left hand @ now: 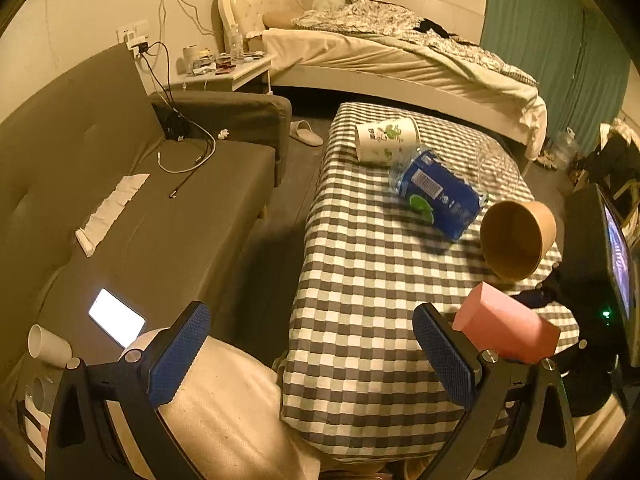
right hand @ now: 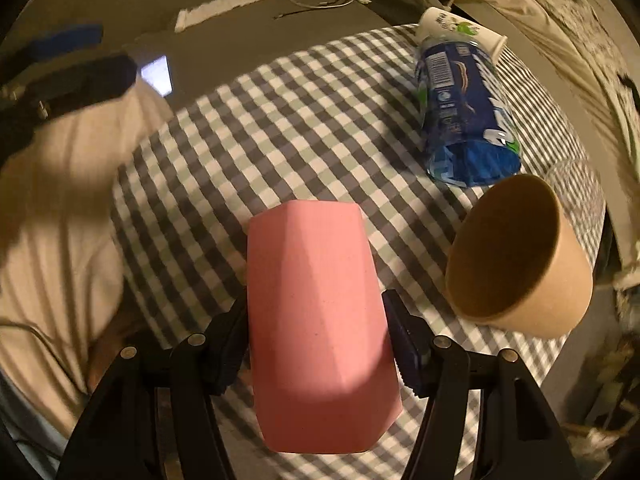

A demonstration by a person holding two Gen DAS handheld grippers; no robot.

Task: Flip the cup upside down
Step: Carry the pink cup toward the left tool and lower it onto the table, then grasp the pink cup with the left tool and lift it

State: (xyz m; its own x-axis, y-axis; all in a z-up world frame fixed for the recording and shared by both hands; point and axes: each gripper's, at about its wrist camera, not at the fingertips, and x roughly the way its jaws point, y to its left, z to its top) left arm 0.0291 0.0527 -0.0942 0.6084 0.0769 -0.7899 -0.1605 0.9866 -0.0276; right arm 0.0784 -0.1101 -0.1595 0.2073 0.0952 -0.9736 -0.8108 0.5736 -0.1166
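Note:
My right gripper (right hand: 316, 336) is shut on a pink faceted cup (right hand: 316, 320) and holds it above the checked tablecloth (right hand: 280, 128), its closed end pointing away from the camera. The pink cup also shows in the left wrist view (left hand: 508, 324) at the table's near right corner. My left gripper (left hand: 312, 352) is open and empty, over the table's near left edge. It appears blurred at the upper left of the right wrist view (right hand: 72, 64).
On the checked table (left hand: 360, 280) a brown paper cup (left hand: 516, 236) lies on its side, beside a blue-labelled plastic bottle (left hand: 436, 188) and a white printed paper cup (left hand: 388, 140). A grey sofa (left hand: 140, 220) with a lit phone (left hand: 116, 316) stands left. A bed (left hand: 400, 52) is behind.

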